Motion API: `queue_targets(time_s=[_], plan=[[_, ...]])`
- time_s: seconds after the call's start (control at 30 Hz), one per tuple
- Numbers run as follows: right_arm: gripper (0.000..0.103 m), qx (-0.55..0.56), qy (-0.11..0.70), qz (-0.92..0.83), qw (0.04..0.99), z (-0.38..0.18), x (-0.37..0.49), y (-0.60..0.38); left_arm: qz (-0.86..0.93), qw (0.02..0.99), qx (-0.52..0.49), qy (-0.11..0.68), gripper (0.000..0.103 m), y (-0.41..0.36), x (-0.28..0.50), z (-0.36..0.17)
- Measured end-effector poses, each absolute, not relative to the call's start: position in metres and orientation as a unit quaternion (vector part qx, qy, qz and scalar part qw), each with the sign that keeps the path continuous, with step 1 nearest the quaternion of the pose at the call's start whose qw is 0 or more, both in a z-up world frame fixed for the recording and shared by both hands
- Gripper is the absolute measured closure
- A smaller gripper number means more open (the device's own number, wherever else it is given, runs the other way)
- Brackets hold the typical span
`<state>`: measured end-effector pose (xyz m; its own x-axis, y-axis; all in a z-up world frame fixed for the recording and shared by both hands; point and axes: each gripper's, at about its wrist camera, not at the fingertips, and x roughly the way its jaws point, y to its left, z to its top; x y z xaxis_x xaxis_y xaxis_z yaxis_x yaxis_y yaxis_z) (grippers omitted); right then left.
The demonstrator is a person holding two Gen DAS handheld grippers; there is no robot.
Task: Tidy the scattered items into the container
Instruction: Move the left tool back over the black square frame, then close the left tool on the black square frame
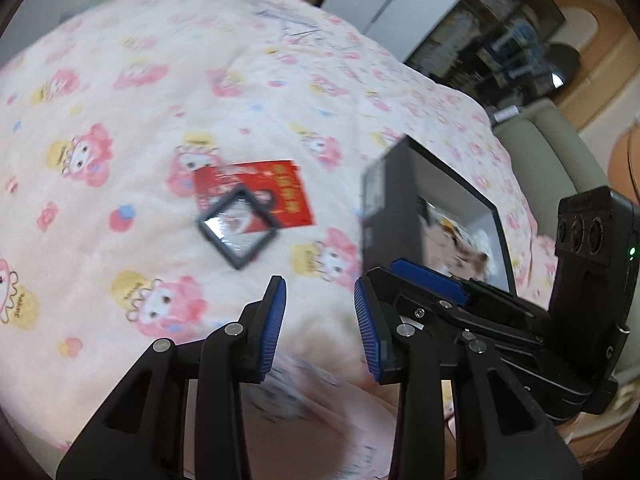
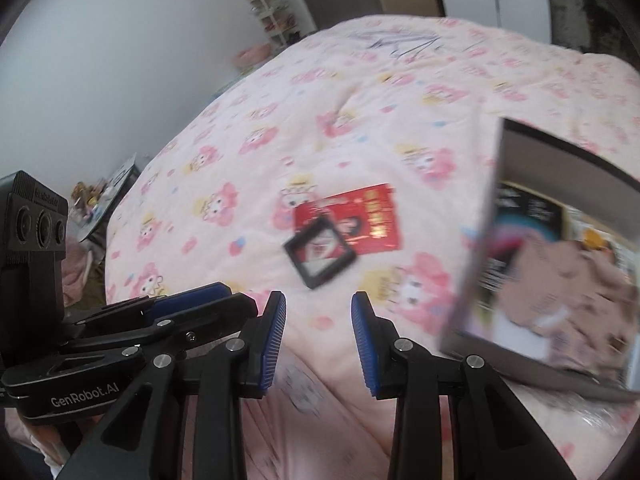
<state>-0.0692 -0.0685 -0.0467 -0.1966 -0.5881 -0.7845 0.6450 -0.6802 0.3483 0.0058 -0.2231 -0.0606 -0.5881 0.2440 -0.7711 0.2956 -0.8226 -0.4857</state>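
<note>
A red envelope [image 1: 256, 192] lies on the pink cartoon-print bedspread [image 1: 120, 120], with a small black square frame [image 1: 238, 227] resting on its near corner. Both show in the right wrist view too: envelope [image 2: 372, 216], frame [image 2: 320, 252]. A dark open box [image 1: 436, 208] holding printed cards stands to the right; it also shows in the right wrist view [image 2: 560, 256]. My left gripper [image 1: 320, 308] is open and empty, short of the frame. My right gripper [image 2: 319, 312] is open and empty, also short of the frame, beside the box.
The right gripper's body [image 1: 520, 320] sits close to my left gripper's right side, and the left gripper's body [image 2: 100, 340] shows left of my right gripper. A shelf with clutter [image 1: 500, 40] and a grey chair [image 1: 540, 144] stand beyond the bed's right edge.
</note>
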Motion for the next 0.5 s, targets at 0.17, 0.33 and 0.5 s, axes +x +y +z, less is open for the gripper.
queue_targets(time_s=[0.17, 0.33, 0.5], plan=[[0.072, 0.513, 0.053, -0.775, 0.366, -0.08, -0.094, -0.11, -0.813, 0.052, 0.477, 0.33, 0.068, -0.274, -0.013, -0.103], [0.072, 0.529, 0.072, -0.772, 0.345, -0.112, -0.124, -0.14, -0.787, 0.049, 0.504, 0.353, 0.068, -0.305, -0.037, -0.145], [0.072, 0.552, 0.076, -0.762, 0.33, -0.144, -0.147, -0.155, -0.769, 0.029, 0.52, 0.371, 0.07, -0.313, -0.058, -0.174]])
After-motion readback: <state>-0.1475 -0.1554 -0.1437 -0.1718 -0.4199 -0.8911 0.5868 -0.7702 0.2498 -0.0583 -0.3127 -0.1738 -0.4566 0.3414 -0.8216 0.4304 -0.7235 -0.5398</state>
